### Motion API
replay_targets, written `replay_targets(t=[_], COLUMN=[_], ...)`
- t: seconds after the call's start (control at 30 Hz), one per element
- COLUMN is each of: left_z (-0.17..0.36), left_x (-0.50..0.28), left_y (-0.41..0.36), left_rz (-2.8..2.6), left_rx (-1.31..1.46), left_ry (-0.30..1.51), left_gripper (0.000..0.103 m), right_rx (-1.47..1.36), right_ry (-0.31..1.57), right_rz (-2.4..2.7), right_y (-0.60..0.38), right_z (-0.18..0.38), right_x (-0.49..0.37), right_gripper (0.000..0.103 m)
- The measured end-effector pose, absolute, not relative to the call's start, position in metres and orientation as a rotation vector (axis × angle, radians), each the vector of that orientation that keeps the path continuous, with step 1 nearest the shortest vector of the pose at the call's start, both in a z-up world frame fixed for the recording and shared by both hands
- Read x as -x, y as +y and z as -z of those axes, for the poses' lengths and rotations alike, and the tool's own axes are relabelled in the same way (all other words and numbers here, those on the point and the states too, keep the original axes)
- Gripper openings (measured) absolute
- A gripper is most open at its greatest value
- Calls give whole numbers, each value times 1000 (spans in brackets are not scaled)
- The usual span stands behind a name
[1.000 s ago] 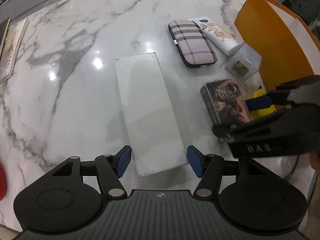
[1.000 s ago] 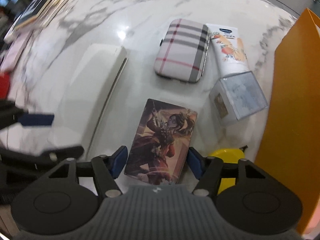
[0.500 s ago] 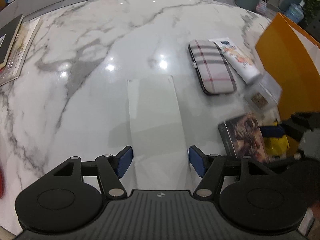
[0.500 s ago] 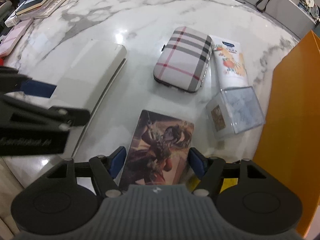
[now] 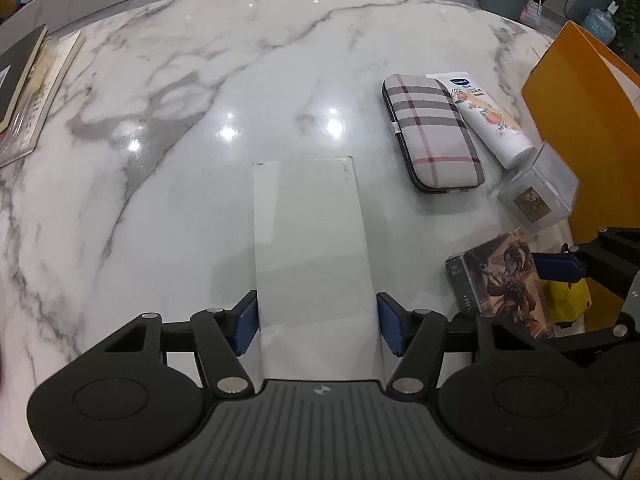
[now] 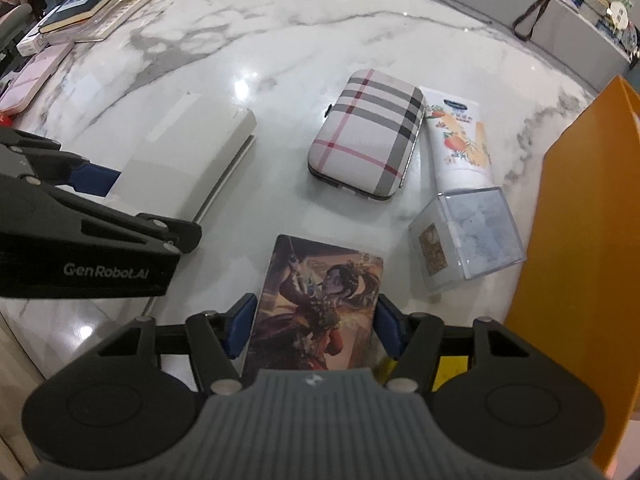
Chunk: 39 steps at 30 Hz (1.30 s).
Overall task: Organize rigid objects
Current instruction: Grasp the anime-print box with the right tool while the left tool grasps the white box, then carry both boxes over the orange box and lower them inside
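A long white box lies on the marble table, its near end between the pads of my left gripper; the pads straddle it with slight gaps. It also shows in the right wrist view. A box with fantasy artwork sits between the pads of my right gripper, which close against its sides. The artwork box also shows in the left wrist view. A plaid case, a lotion tube and a clear cube box lie beyond.
An orange bin stands along the right edge. A yellow object lies between the artwork box and the bin. Books are stacked at the far left of the marble table.
Both grippers moved forward over their boxes. The white box now lies straight between the left pads. The right pads have narrowed onto the artwork box.
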<state>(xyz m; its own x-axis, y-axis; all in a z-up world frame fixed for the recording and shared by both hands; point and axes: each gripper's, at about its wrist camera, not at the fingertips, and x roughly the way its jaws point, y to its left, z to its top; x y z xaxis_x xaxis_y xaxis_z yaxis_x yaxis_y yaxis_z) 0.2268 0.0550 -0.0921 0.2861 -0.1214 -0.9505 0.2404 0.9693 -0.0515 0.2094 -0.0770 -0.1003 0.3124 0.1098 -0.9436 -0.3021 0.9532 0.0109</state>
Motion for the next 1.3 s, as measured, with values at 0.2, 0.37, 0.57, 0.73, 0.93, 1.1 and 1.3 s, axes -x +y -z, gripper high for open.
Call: replay_targets(t=[0.2,0.37,0.57,0.73,0.93,1.1,1.3], left_z=[78,51,12,-23,-64,-83,-87], left_x=[-212,-203,-189,-178,-166,-162,-162], left_y=[55,51,33,14,-20,-63,-126], left_rz=[248,250,269,286,346,433,540], left_rx=[-138,-133,-158,-167,-150,-141,-181], left_ry=[1224,1179,1100,1024,955,924,882], left_gripper=[69,69,68,68,68,68,68], right_rx=[188,177,150,124,118,125,115], right_ry=[1178,1123,1035,955,861,830,831], right_rz=[-290,-293,-297,-284,-230,-156,-64], right_y=[-82,-89,-102,-121,-158,-197,-249], right_z=[85,62,28,-6,-47,-65,-66], right_x=[-197,-188,-172,-157,-139,-127,-115], right_gripper=[61,61,61,61,61,61,61])
